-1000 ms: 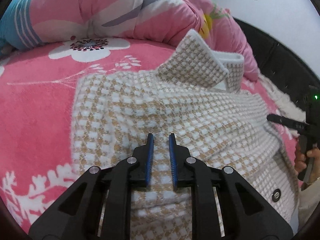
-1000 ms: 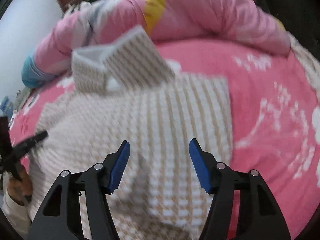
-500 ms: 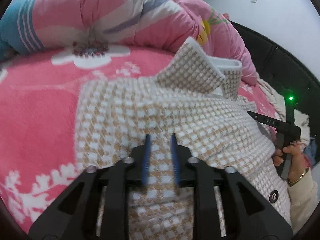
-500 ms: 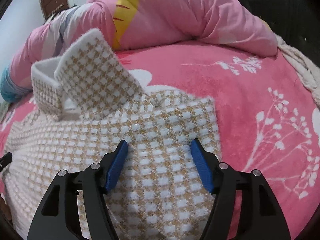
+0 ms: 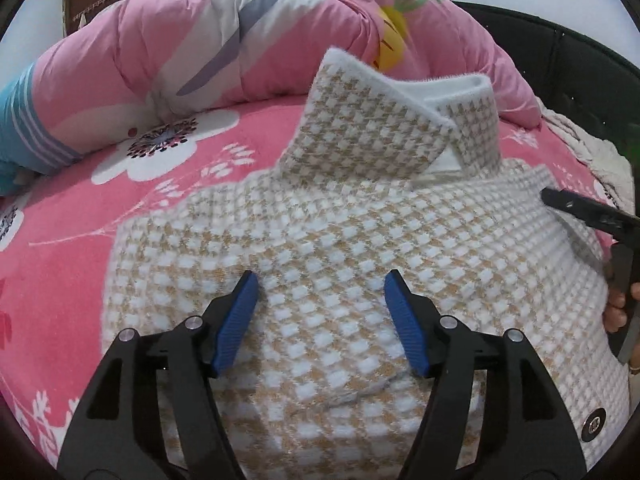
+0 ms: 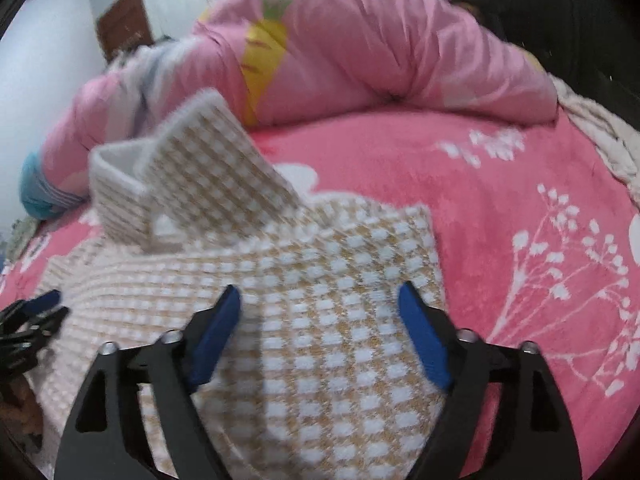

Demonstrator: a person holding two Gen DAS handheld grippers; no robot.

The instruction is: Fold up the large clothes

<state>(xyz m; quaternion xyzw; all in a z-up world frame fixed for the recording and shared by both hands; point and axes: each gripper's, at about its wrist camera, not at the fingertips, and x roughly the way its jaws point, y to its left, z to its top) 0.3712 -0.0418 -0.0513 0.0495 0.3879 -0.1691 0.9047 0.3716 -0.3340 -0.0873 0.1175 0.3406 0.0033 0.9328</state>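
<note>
A beige-and-white houndstooth jacket (image 5: pixel 340 240) lies folded on the pink bed, its collar (image 5: pixel 384 128) standing up at the far end. My left gripper (image 5: pixel 320 292) is open and empty, jaws wide, hovering just over the jacket's folded left part. My right gripper (image 6: pixel 320 308) is open and empty over the jacket (image 6: pixel 320 320), near its right edge; its collar (image 6: pixel 208 176) is to the upper left. The right gripper also shows at the right edge of the left wrist view (image 5: pixel 580 208). The left gripper shows at the left edge of the right wrist view (image 6: pixel 36 312).
A pink flowered blanket (image 5: pixel 60 264) covers the bed. A rolled pink quilt (image 5: pixel 200 52) lies along the far side. A dark headboard (image 5: pixel 580 72) is at the back right, with a cream throw (image 6: pixel 600 136) by it. A black button (image 5: pixel 594 424) shows low on the jacket.
My left gripper was shut over the jacket and has opened wide. The right gripper stayed open and shifted slightly over the jacket's right part.
</note>
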